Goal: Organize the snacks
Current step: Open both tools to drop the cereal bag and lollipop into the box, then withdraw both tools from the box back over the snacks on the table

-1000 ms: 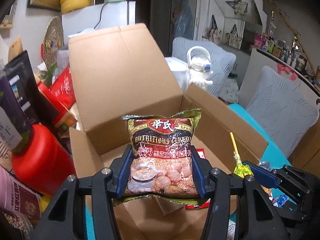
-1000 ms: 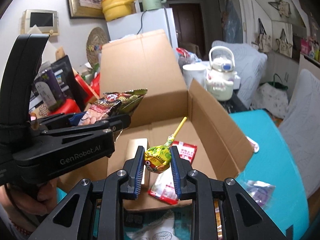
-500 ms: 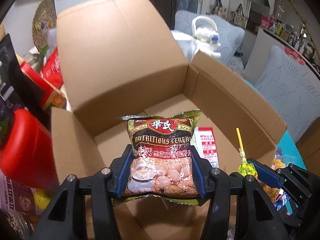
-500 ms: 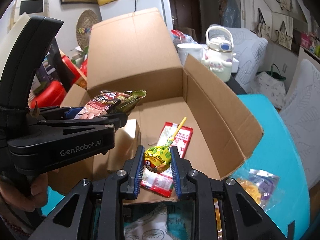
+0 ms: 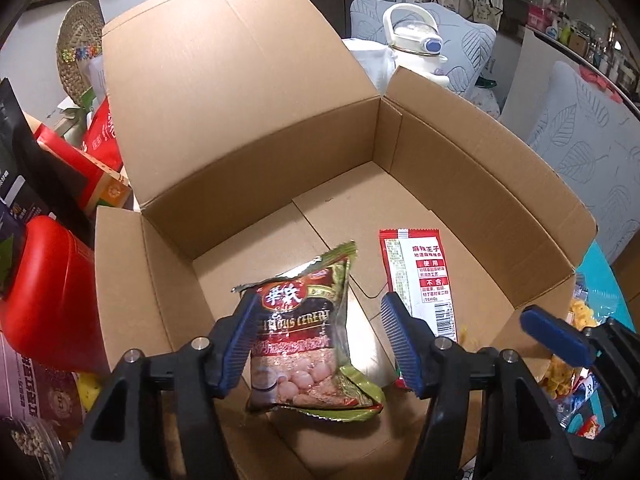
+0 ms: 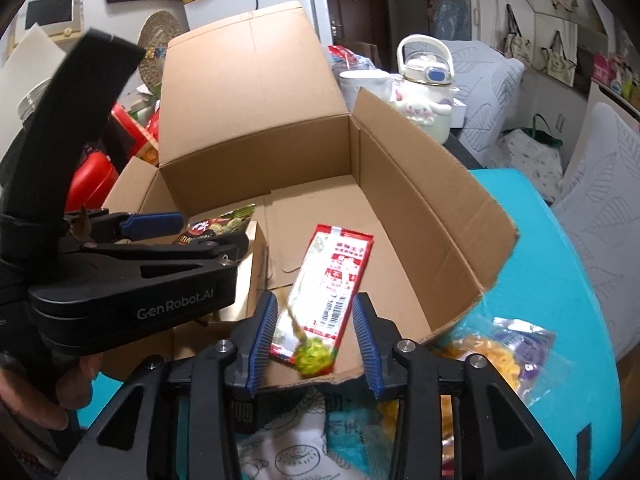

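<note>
An open cardboard box (image 5: 460, 184) stands under both grippers. My left gripper (image 5: 320, 340) hangs over its near left part, its jaws opening. The cereal bag (image 5: 300, 344) tilts between them, leaning on the left pad with the right pad clear of it. My right gripper (image 6: 316, 340) is over the box's near edge (image 6: 472, 292), jaws opening. The yellow-green lollipop (image 6: 314, 358) is a blur between the pads, touching neither. A red sachet (image 6: 336, 276) lies flat on the box floor. The cereal bag (image 6: 216, 226) also shows beside the left gripper (image 6: 188, 236).
A small tan carton (image 6: 248, 280) stands inside the box at the near left. A red canister (image 5: 44, 300) and stacked packets crowd the box's left side. A white kettle (image 6: 424, 92) stands behind it. Loose snack bags (image 6: 508, 352) lie on the teal table (image 6: 560, 264).
Both grippers tipped down over the box and their jaws spread. The cereal bag has slipped askew from the left grip, and the lollipop has dropped loose from the right one.
</note>
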Demonstrator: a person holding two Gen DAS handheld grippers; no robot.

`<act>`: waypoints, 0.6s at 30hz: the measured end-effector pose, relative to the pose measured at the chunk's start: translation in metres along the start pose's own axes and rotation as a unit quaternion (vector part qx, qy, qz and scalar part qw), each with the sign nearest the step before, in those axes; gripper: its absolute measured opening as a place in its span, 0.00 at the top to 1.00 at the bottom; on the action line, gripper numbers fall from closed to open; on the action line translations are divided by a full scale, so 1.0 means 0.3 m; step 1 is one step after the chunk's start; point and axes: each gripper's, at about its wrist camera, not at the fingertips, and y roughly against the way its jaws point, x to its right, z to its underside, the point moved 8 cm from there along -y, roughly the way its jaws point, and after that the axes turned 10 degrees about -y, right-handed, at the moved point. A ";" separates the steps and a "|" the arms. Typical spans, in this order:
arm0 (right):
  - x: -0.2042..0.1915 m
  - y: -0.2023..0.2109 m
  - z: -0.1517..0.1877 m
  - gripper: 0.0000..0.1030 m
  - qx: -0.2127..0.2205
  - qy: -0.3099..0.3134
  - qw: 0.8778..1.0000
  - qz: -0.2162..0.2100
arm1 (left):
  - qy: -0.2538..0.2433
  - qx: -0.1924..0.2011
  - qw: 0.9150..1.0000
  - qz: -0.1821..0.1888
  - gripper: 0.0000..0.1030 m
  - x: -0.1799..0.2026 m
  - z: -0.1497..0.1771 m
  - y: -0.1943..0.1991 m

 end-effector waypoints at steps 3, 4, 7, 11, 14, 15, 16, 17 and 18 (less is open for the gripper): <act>0.006 0.028 -0.009 0.62 0.009 -0.003 1.000 0.003 | 0.004 0.012 1.000 0.004 0.40 0.000 -0.017 0.020; 0.009 0.039 -0.013 0.62 0.013 -0.004 1.000 0.004 | 0.004 0.018 1.000 0.006 0.40 0.000 -0.023 0.031; 0.015 0.077 -0.028 0.62 0.025 -0.008 1.000 0.006 | 0.003 0.036 0.999 0.011 0.40 0.001 -0.036 0.070; 0.015 0.147 -0.048 0.62 0.047 -0.011 0.999 0.008 | 0.005 0.067 0.998 0.015 0.40 0.002 -0.050 0.147; 0.019 0.201 -0.059 0.62 0.061 -0.014 0.998 0.010 | 0.003 0.090 0.996 0.023 0.40 0.013 -0.061 0.205; 0.023 0.220 -0.062 0.62 0.066 -0.017 0.998 0.013 | 0.001 0.095 0.995 0.024 0.40 0.018 -0.063 0.220; 0.027 0.238 -0.064 0.62 0.071 -0.020 0.997 0.014 | -0.002 0.103 0.994 0.027 0.40 0.026 -0.065 0.242; 0.032 0.257 -0.066 0.62 0.076 -0.023 0.997 0.017 | -0.005 0.110 0.994 0.029 0.40 0.035 -0.067 0.261; 0.036 0.278 -0.066 0.62 0.081 -0.025 0.996 0.020 | -0.008 0.118 0.992 0.033 0.40 0.045 -0.068 0.283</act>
